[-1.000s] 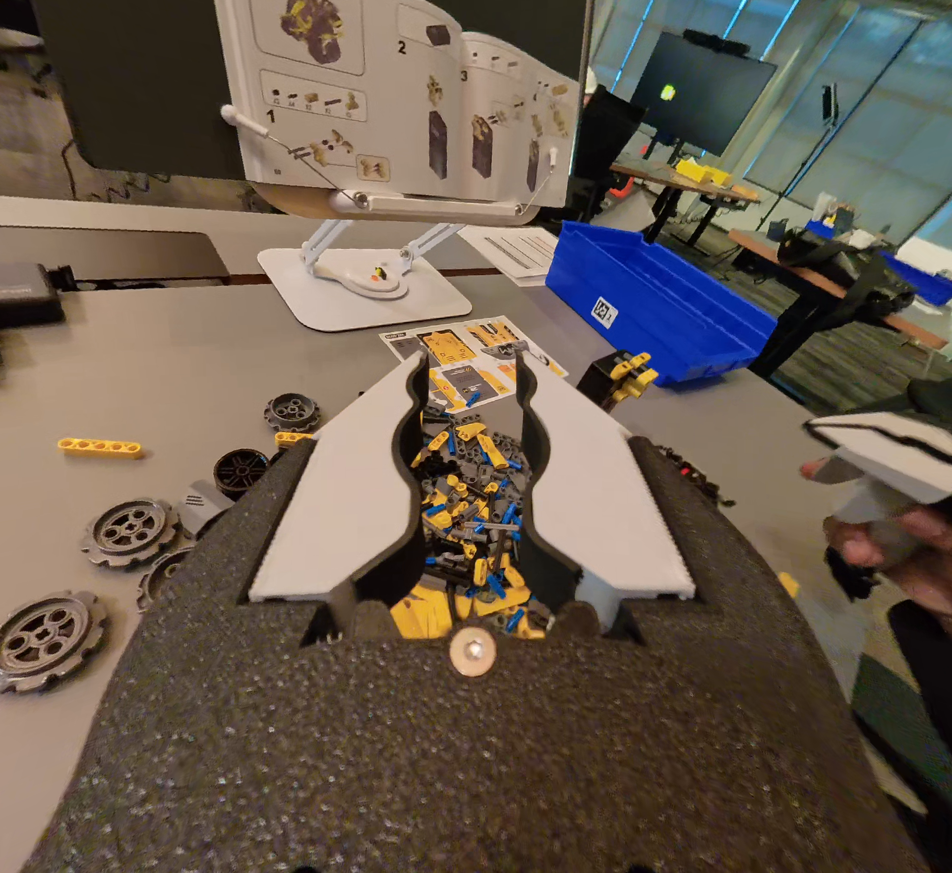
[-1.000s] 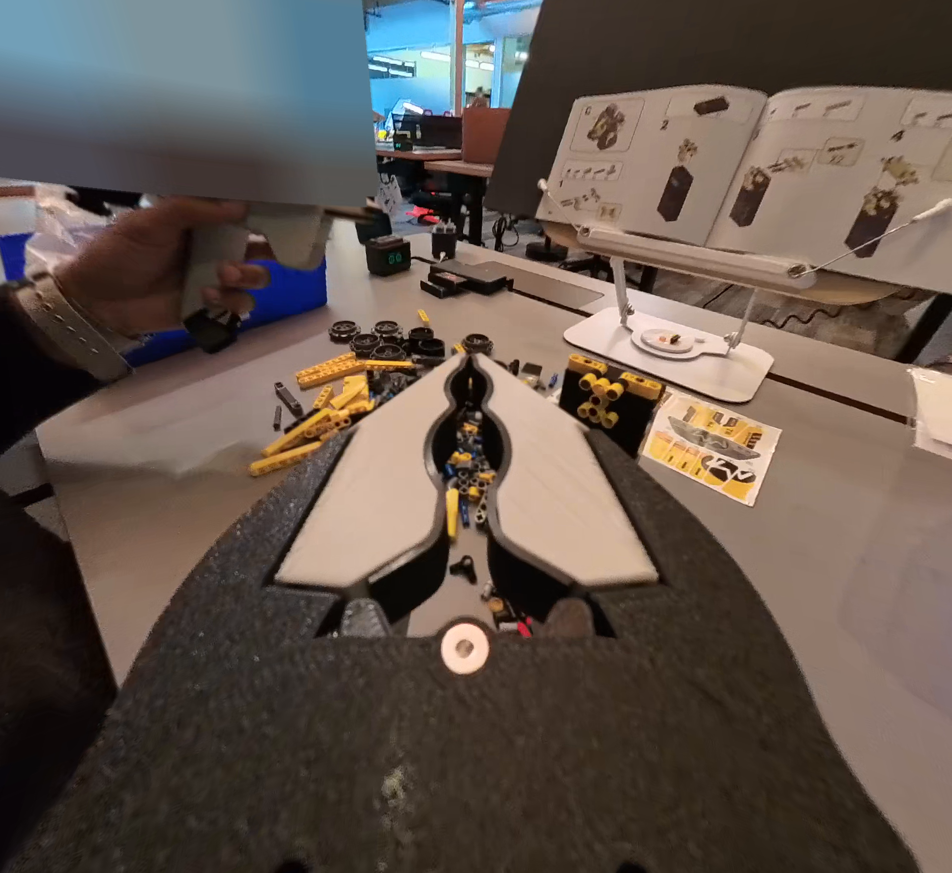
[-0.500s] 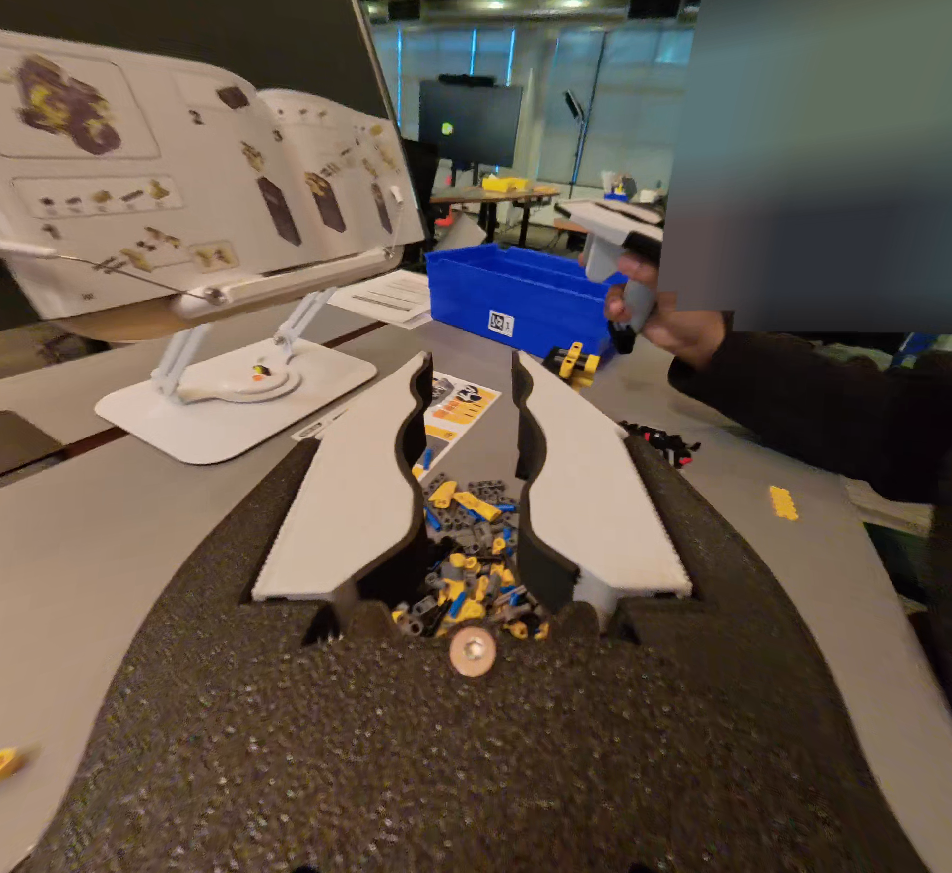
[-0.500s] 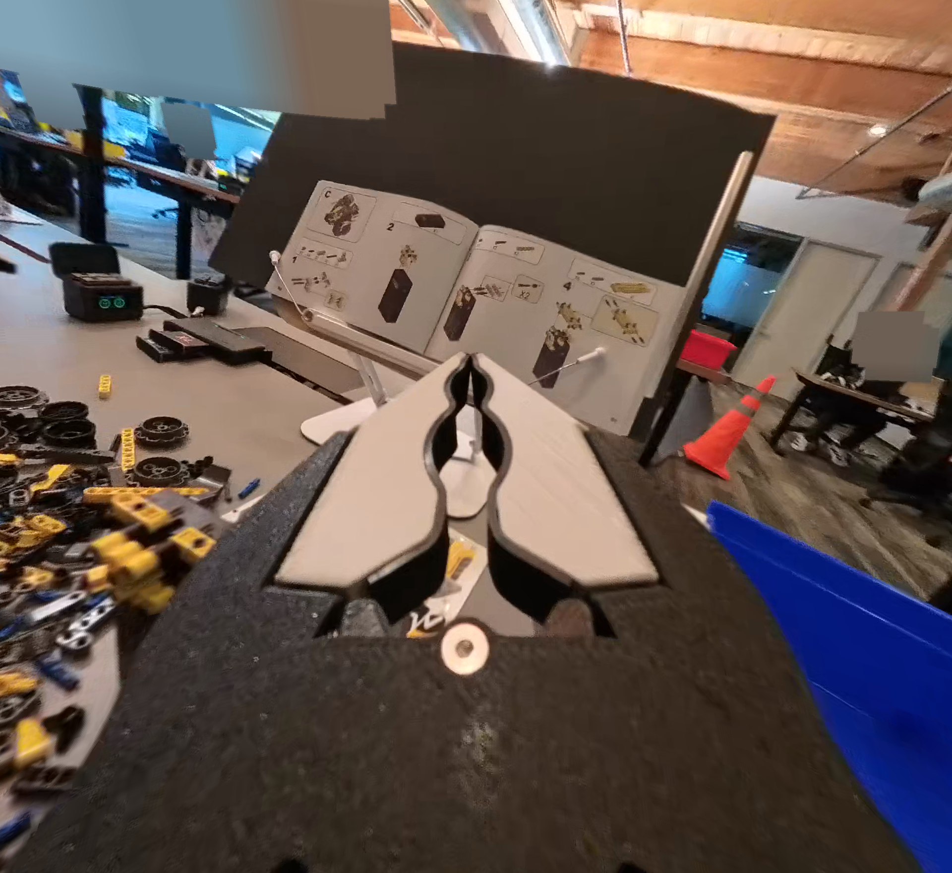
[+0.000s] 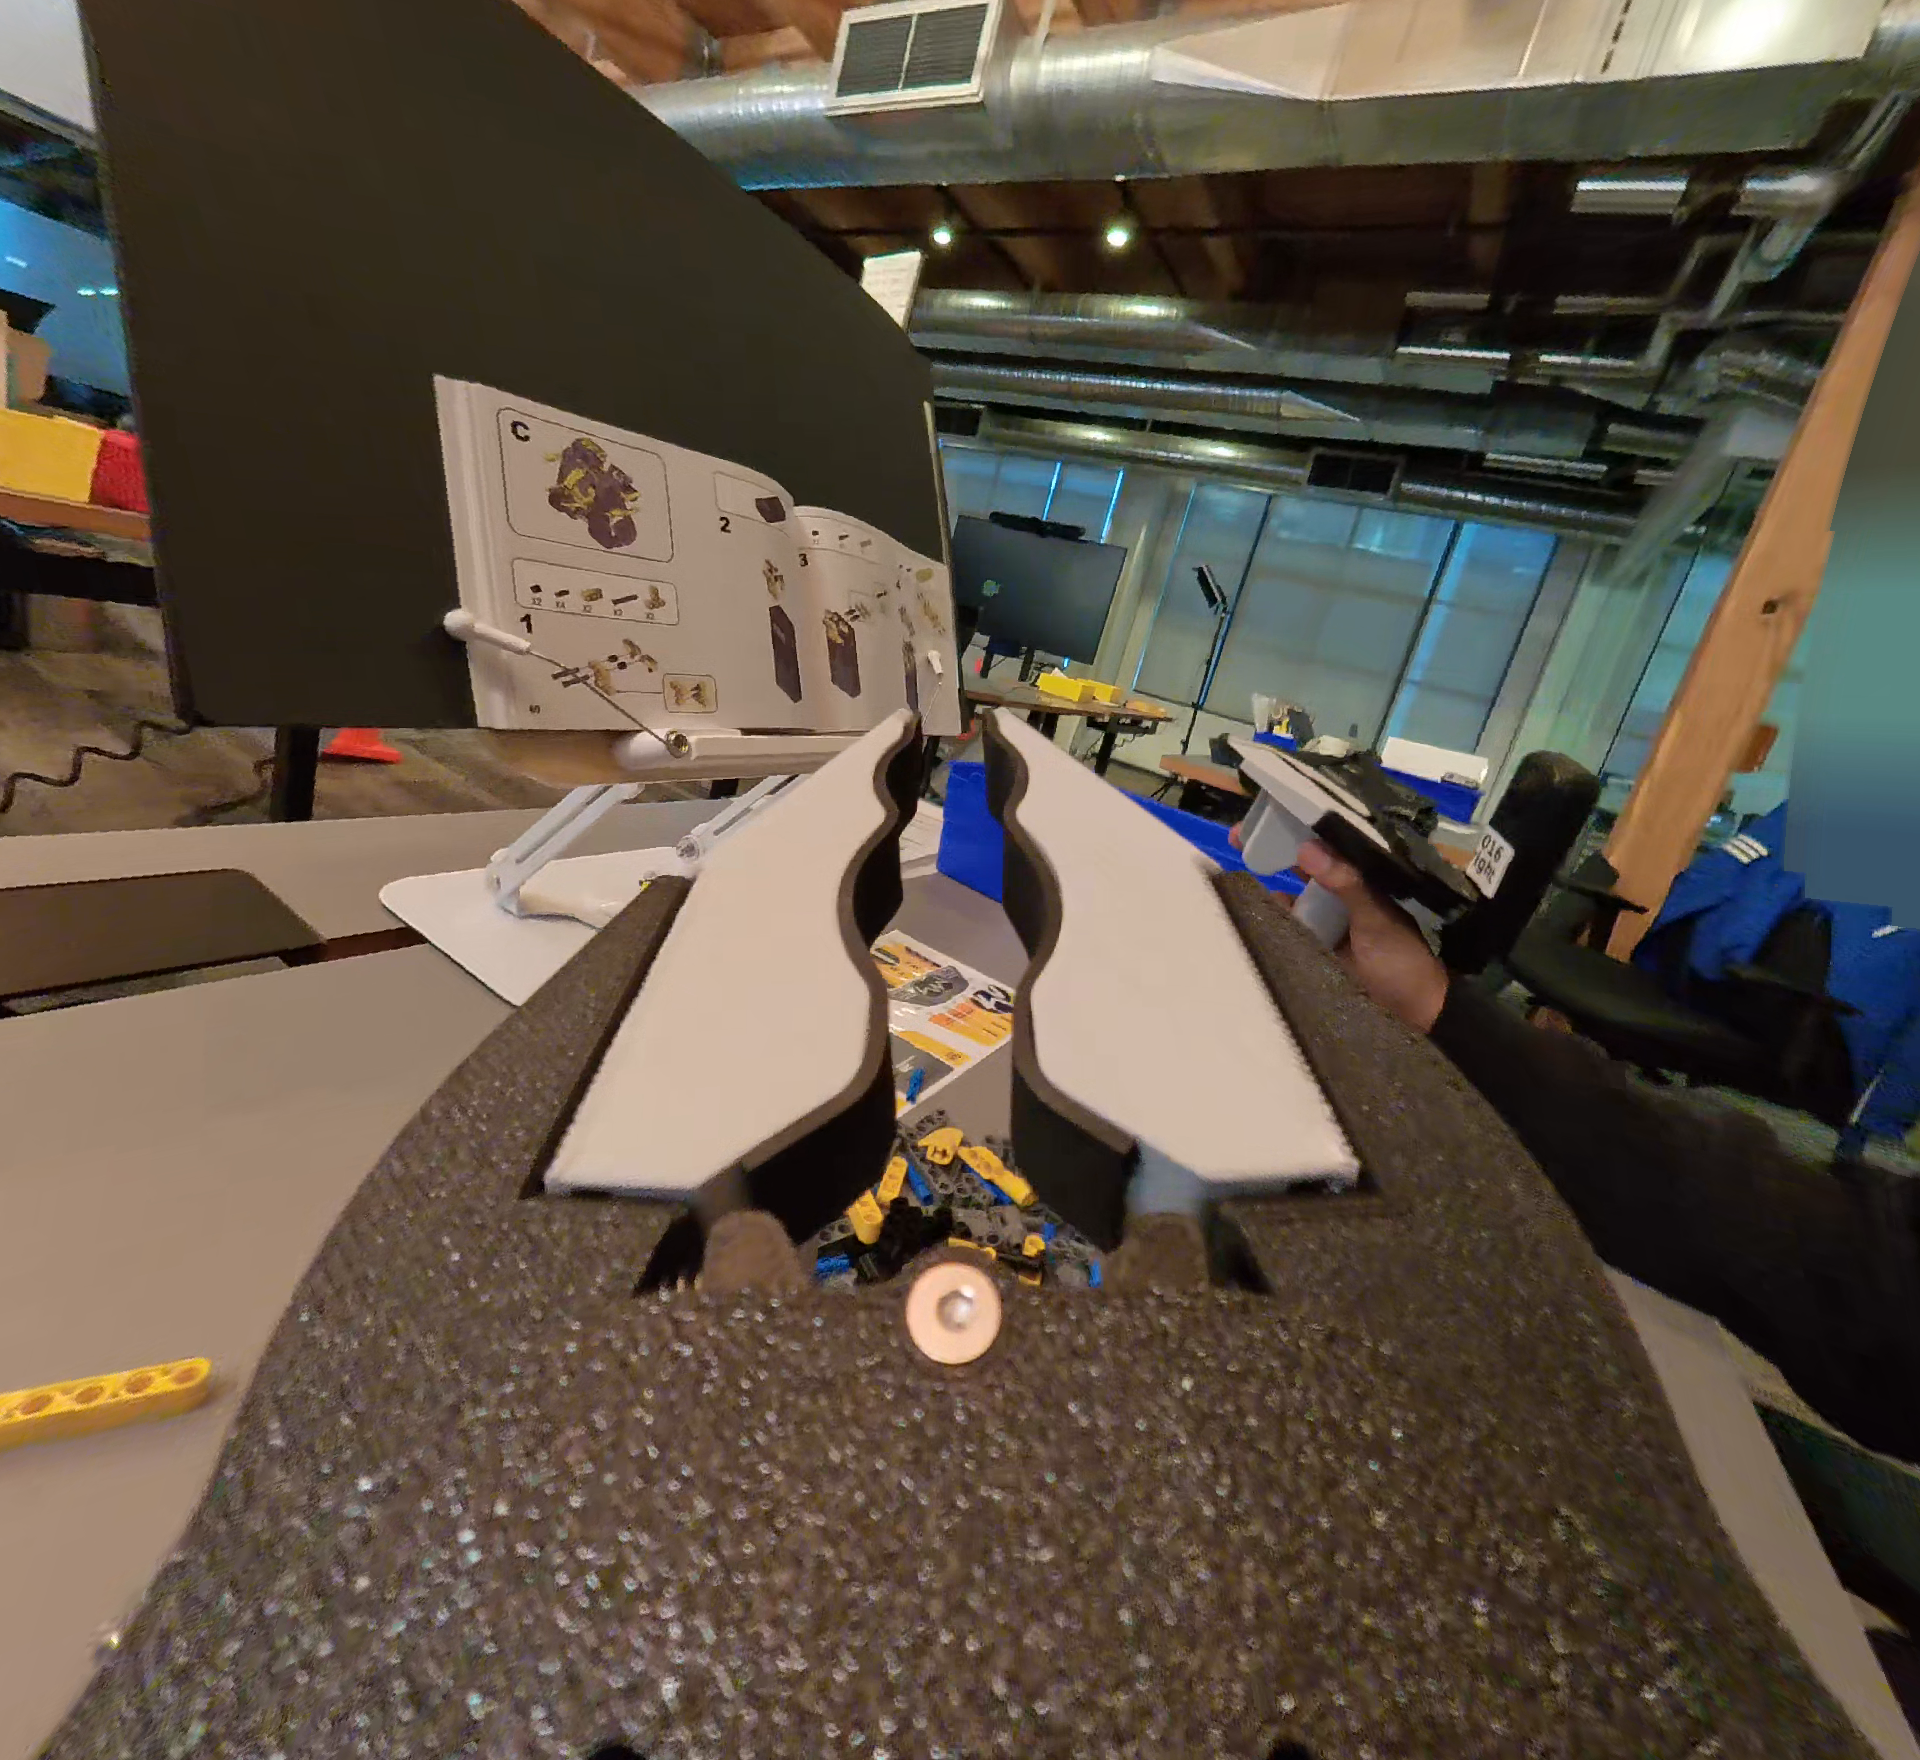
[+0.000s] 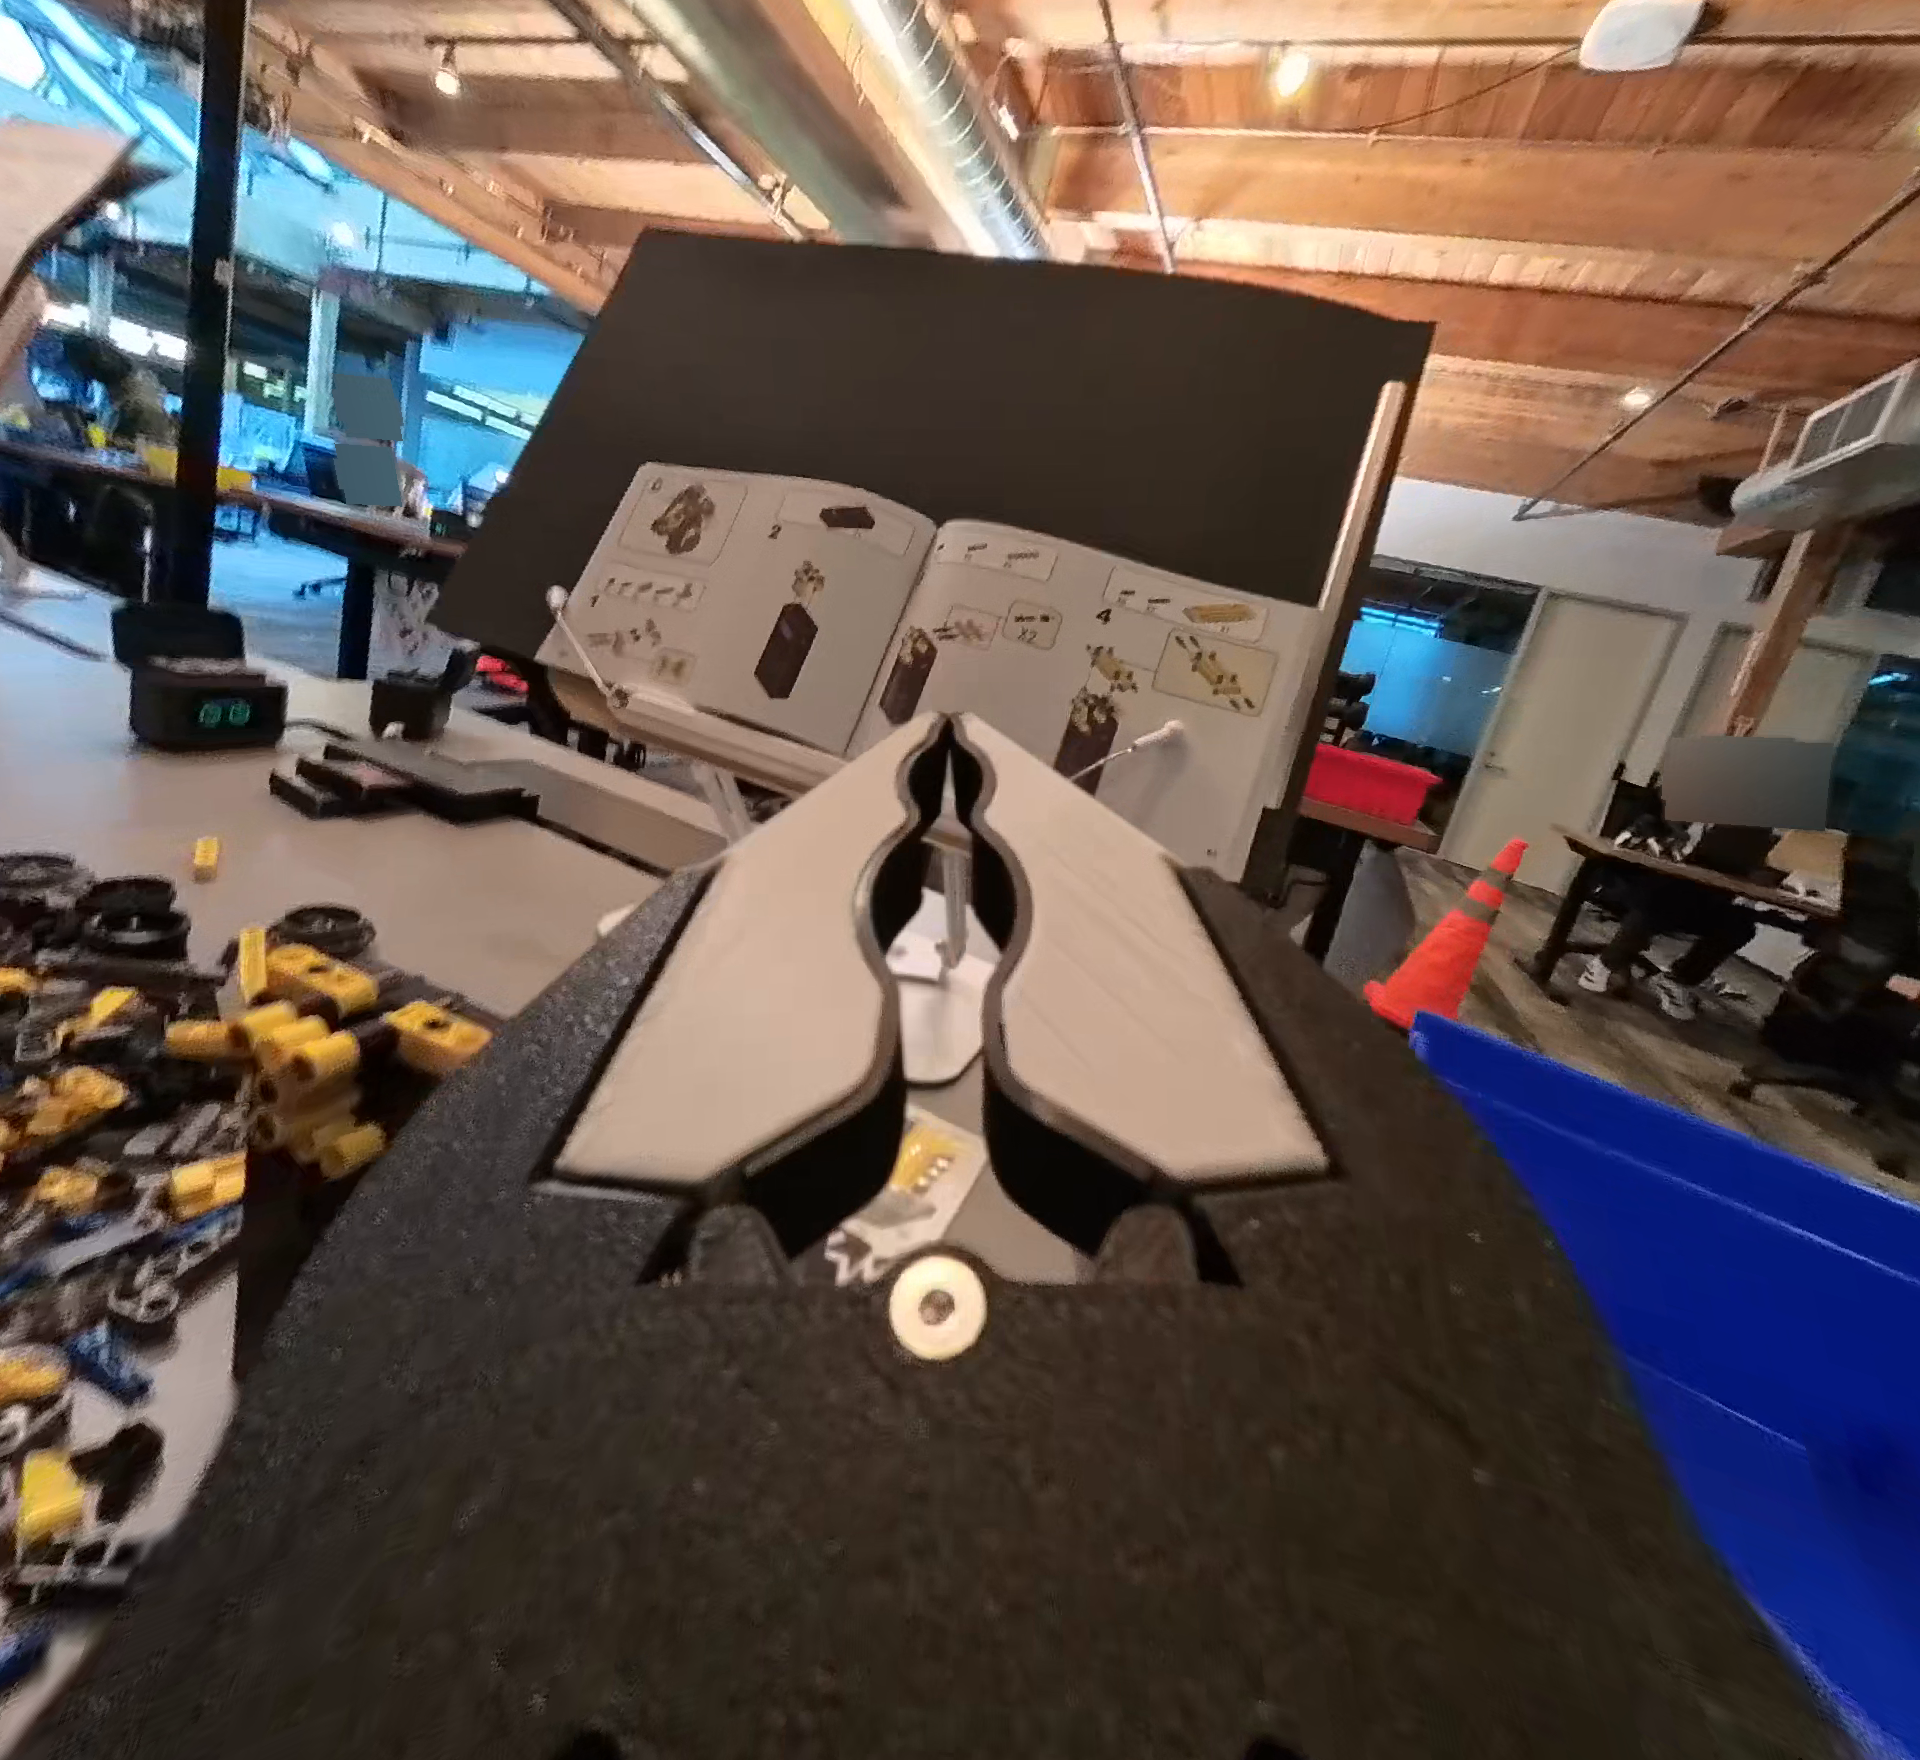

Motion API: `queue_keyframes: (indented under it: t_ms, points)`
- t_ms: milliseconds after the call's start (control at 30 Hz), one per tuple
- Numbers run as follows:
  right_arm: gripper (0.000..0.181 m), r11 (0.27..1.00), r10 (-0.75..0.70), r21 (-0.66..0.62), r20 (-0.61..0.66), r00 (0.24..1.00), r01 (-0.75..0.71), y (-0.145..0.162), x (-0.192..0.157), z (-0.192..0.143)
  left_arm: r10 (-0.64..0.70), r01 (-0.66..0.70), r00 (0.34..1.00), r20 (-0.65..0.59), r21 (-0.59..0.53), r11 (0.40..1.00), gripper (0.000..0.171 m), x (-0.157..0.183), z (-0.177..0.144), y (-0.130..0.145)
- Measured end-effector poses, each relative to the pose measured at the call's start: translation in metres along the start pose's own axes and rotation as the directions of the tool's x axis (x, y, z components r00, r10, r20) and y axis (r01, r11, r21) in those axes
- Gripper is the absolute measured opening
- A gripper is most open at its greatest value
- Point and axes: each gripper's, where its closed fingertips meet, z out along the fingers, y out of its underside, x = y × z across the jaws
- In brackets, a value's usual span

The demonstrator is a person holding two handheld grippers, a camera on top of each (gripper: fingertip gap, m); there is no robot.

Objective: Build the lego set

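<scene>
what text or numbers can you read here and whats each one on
I won't quote writing; these things bear it:
Open instruction booklet: printed step marks beside the drawings.
Yellow sticker sheet: too small to read.
Small white tag, right side of the left wrist view: short print.
Black box: green lit digits.

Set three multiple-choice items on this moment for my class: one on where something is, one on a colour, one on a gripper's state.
1. Where is the open instruction booklet?
A. flat on the table
B. propped on a white stand
C. in the bin

2. What colour is the bin on the right of the right wrist view?
A. blue
B. green
C. white

3. How does the right gripper stand?
A. wide open
B. shut on a beam
C. tips together, nothing held

Key: 1 B, since it leans on the white stand before the black board; 2 A, its wall is plain blue; 3 C, the fingertips meet with only background between.
</scene>
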Motion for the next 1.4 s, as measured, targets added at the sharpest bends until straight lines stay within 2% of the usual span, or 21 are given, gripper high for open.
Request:
queue_keyframes:
  t_ms: [67, 267, 333, 433, 500, 600, 733, 833, 1000, 1167, 1300, 1400]
  points:
    - [0.000, 0.999, -0.035, 0.005, -0.020, 0.999, 0.036, 0.000, 0.001, -0.008, -0.008, 0.008, 1.000, 0.010, 0.008, 1.000, 0.011, -0.002, -0.001, 0.000]
    - [0.000, 0.986, -0.081, 0.147, 0.005, 0.997, 0.079, -0.017, -0.009, -0.020, 0.045, -0.045, 0.999, 0.011, -0.036, 0.998, 0.011, 0.005, 0.004, 0.007]
    - [0.000, 0.988, -0.022, 0.155, 0.013, 1.000, 0.019, -0.018, -0.009, -0.021, 0.122, -0.119, 0.992, 0.041, -0.074, 0.990, 0.011, 0.001, 0.003, 0.012]
    - [0.000, 0.971, 0.165, 0.172, 0.024, 0.986, -0.167, -0.021, -0.004, -0.019, 0.243, -0.226, 0.962, 0.127, -0.133, 0.965, 0.011, -0.020, -0.008, 0.011]
    - [0.000, 0.971, 0.192, 0.140, 0.042, 0.980, -0.196, -0.017, -0.006, -0.017, 0.218, -0.201, 0.960, 0.173, -0.110, 0.973, 0.011, -0.034, -0.017, 0.005]
    - [0.000, 0.986, 0.142, 0.082, 0.028, 0.989, -0.144, -0.002, -0.007, -0.016, 0.124, -0.110, 0.975, 0.183, -0.084, 0.990, 0.011, -0.048, -0.024, 0.004]
    - [0.000, 0.980, 0.197, 0.000, 0.043, 0.979, -0.197, 0.025, -0.012, -0.012, 0.152, -0.119, 0.963, 0.222, -0.155, 0.981, 0.011, -0.061, -0.026, 0.018]
    - [0.000, 0.982, 0.189, -0.011, 0.043, 0.981, -0.189, 0.027, -0.011, -0.012, 0.161, -0.124, 0.965, 0.207, -0.179, 0.976, 0.011, -0.059, -0.022, 0.025]
    - [0.000, 0.996, 0.078, -0.035, 0.043, 0.996, -0.077, 0.022, -0.012, -0.012, 0.075, -0.047, 0.986, 0.148, -0.179, 0.983, 0.011, -0.048, -0.013, 0.033]
    - [0.000, 0.997, 0.073, -0.011, 0.059, 0.996, -0.073, 0.010, -0.015, -0.013, 0.190, -0.134, 0.969, 0.160, -0.307, 0.942, 0.011, -0.051, -0.016, 0.050]
    - [0.000, 0.992, 0.122, -0.028, 0.057, 0.991, -0.121, 0.014, -0.013, -0.012, 0.254, -0.129, 0.940, 0.227, -0.453, 0.882, 0.011, -0.062, -0.016, 0.075]
    - [0.000, 0.988, 0.149, -0.059, 0.057, 0.987, -0.146, 0.024, -0.014, -0.010, 0.246, -0.130, 0.958, 0.147, -0.541, 0.831, 0.010, -0.045, -0.011, 0.098]
